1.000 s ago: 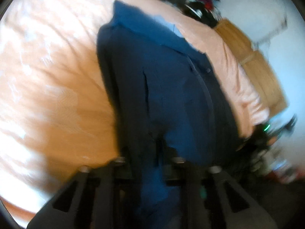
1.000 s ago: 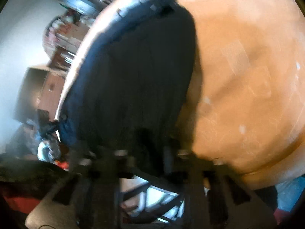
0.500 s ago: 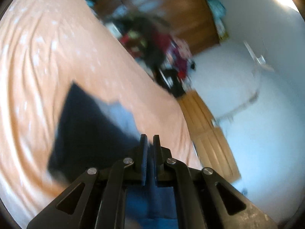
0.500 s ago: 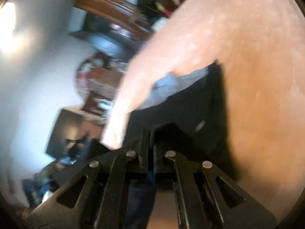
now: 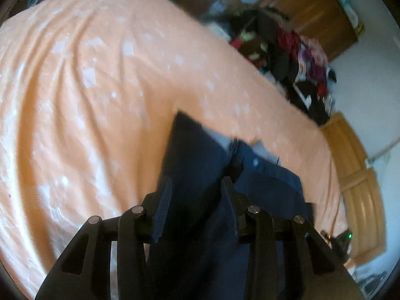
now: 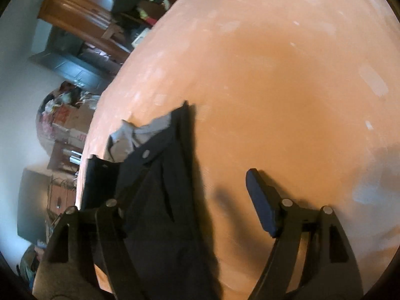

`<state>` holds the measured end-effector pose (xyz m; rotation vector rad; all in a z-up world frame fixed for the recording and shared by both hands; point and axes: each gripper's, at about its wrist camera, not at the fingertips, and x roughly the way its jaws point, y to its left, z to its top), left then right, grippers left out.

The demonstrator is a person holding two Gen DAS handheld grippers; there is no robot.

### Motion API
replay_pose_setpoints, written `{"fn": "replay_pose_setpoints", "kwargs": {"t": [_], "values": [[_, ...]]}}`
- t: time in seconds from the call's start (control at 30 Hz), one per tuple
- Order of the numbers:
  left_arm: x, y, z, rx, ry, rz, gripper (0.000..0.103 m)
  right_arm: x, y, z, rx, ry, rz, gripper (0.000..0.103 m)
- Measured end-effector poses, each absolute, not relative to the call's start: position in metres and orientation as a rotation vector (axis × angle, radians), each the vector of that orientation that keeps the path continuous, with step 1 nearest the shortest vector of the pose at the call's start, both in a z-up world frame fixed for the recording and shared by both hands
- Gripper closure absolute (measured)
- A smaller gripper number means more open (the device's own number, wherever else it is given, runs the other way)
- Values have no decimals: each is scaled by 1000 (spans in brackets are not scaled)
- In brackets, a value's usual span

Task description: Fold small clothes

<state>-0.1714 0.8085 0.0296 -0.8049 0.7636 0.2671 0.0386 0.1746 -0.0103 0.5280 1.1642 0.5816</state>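
Evidently one fold has just been laid and both tools have let go: the dark navy cloth garment with a button and pale grey lining [image 5: 200, 155] lies flat on the peach-orange patterned bedsheet [image 5: 87, 100], close to the edge of the bed that borders the cluttered room. From the left wrist view, the left gripper [image 5: 196, 195] hovers over the near part of the garment with its fingers apart, dark cloth showing through the gap but nothing pinched. From the right wrist view, the right gripper [image 6: 197, 192] is spread wide; its right finger stands over bare sheet, while its left finger sits over the garment [image 6: 160, 187], whose grey lining [image 6: 125, 140] peeks out at the far end beside a button [image 6: 145, 153]. I judge the step in hand to be the release after a lengthwise fold, with further folding left to do. The next move likely calls for each gripper to descend on a corner or edge of the near end, pinch through all the layers, and carry that end toward the far waistband without dragging the lower layer askew; motion blur makes the exact edges hard to place.
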Motion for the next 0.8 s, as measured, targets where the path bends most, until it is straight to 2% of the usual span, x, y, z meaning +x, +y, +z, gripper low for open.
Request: {"fn": "replay_pose_setpoints", "kwargs": {"t": [0.07, 0.17, 0.37, 0.43, 0.53, 0.7, 0.77, 0.8], "values": [[-167, 796, 29, -750, 795, 244, 63, 27, 170, -10, 518, 1157, 590, 27], [-168, 779, 28, -668, 827, 228, 57, 4, 170, -6, 445, 1151, 604, 27], [-188, 785, 18, -589, 838, 197, 53, -37, 175, -16, 367, 1142, 621, 27], [-197, 789, 13, -588, 840, 165, 45, -42, 172, -20, 383, 1129, 629, 25], [-198, 786, 7, -553, 864, 133, 42, -41, 172, -26, 394, 1117, 632, 23], [-189, 772, -1, -445, 922, 98, 36, -46, 181, -24, 326, 1094, 652, 12], [-186, 772, -3, -435, 939, 77, 47, -49, 186, -23, 302, 1089, 659, 9], [-186, 773, -1, -441, 928, 58, 74, -49, 187, -23, 294, 1088, 659, 8]]}}
